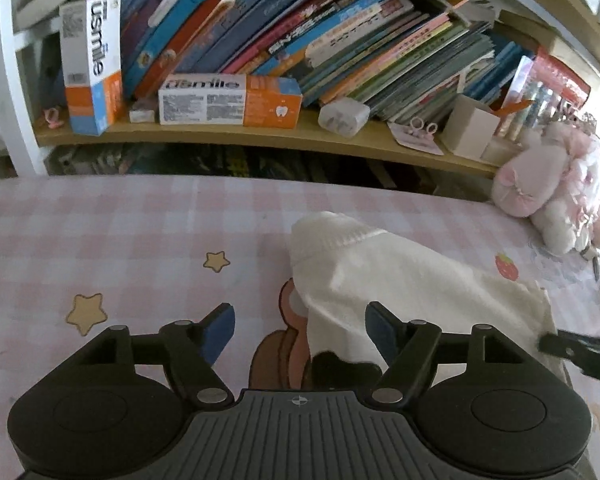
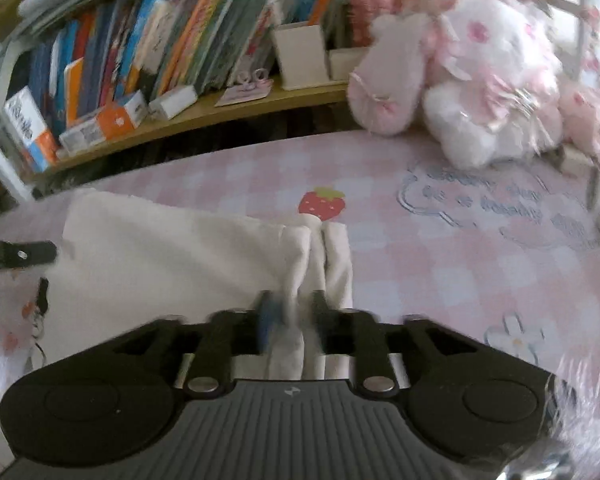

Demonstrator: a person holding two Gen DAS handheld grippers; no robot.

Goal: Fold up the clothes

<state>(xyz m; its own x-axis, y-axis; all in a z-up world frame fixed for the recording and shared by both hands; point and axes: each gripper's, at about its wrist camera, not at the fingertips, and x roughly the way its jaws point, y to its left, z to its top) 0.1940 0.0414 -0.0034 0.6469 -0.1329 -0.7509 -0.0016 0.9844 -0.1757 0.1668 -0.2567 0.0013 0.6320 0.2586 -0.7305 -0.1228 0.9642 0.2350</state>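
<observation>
A white garment (image 1: 400,280) lies bunched on the pink checked bedsheet (image 1: 120,232). My left gripper (image 1: 300,330) is open just above the sheet, its right finger resting over the garment's near-left corner. In the right wrist view the same white garment (image 2: 172,256) spreads to the left, and my right gripper (image 2: 292,312) is shut on a gathered fold of its right edge. The tip of the right gripper (image 1: 580,350) shows at the far right of the left wrist view; the left gripper's tip (image 2: 20,256) shows at the left edge of the right wrist view.
A wooden shelf (image 1: 260,136) packed with books and toothbrush boxes (image 1: 228,100) runs along the bed's far side. A pink and white plush toy (image 2: 480,76) sits at the far right of the bed. A strawberry print (image 2: 322,202) marks the sheet beyond the garment.
</observation>
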